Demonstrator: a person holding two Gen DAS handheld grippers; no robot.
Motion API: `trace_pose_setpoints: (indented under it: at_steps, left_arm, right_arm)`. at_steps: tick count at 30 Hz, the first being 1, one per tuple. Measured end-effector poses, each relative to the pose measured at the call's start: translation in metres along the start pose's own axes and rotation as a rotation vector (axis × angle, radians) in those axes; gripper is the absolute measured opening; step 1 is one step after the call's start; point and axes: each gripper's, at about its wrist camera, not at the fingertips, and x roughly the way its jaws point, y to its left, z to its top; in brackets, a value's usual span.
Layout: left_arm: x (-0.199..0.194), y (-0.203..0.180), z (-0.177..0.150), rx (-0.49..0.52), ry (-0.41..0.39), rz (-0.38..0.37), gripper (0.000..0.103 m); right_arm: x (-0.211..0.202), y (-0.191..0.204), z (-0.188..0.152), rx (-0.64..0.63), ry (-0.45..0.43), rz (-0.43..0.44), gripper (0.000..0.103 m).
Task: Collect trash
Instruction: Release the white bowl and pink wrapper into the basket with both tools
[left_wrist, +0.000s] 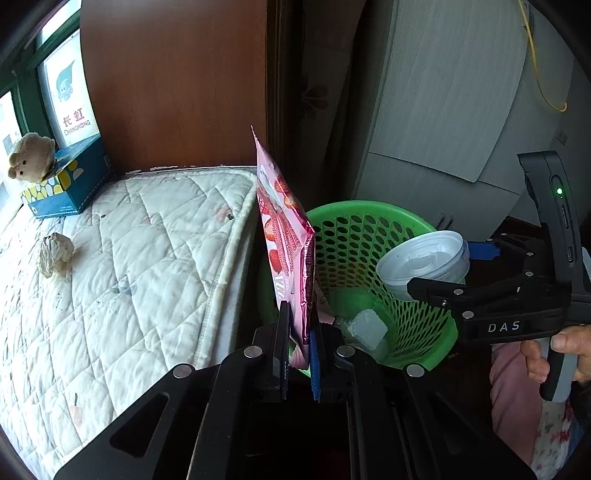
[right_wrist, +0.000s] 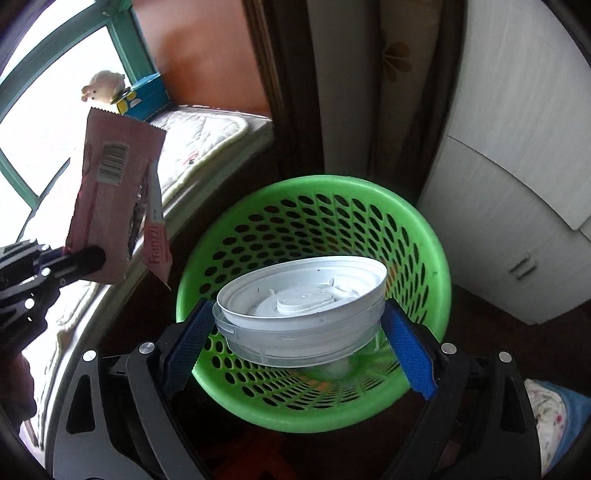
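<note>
My left gripper (left_wrist: 299, 332) is shut on a pink strawberry snack wrapper (left_wrist: 284, 236) and holds it upright at the near left rim of the green perforated basket (left_wrist: 369, 229). The wrapper also shows in the right wrist view (right_wrist: 110, 199). My right gripper (right_wrist: 299, 332) is shut on a clear plastic cup with a white lid (right_wrist: 303, 306), lying sideways over the green basket (right_wrist: 314, 206). The cup also shows in the left wrist view (left_wrist: 424, 262). A white crumpled tissue (left_wrist: 365, 328) lies in the basket's bottom.
A quilted white mattress (left_wrist: 129, 258) lies left of the basket, with a crumpled wad (left_wrist: 55, 254) on it, a blue tissue box (left_wrist: 70, 184) and a plush toy (left_wrist: 31, 157) at its far end. A white cabinet (left_wrist: 443, 129) stands behind the basket.
</note>
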Motion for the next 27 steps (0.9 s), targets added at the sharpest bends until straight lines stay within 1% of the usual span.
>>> trace_pose_setpoints:
  at_steps: [4, 10, 21, 25, 27]
  left_arm:
    - [0.007, -0.006, 0.001, -0.002, 0.012, -0.017, 0.009]
    - [0.014, -0.013, 0.003, 0.002, 0.025, -0.022, 0.009]
    - [0.021, -0.015, 0.002, -0.015, 0.038, -0.047, 0.009]
    - [0.021, -0.017, 0.001, -0.009, 0.039, -0.044, 0.010]
    - [0.021, -0.017, 0.001, -0.015, 0.044, -0.050, 0.017]
  right_arm:
    - [0.000, -0.009, 0.001, 0.015, -0.001, -0.005, 0.091]
    - [0.000, -0.014, 0.001, 0.019, -0.006, -0.002, 0.091]
    - [-0.001, -0.014, 0.001, 0.025, -0.012, -0.006, 0.091]
    - [-0.003, -0.014, 0.001, 0.027, -0.012, -0.001, 0.091]
    - [-0.003, -0.014, 0.001, 0.027, -0.012, -0.002, 0.091]
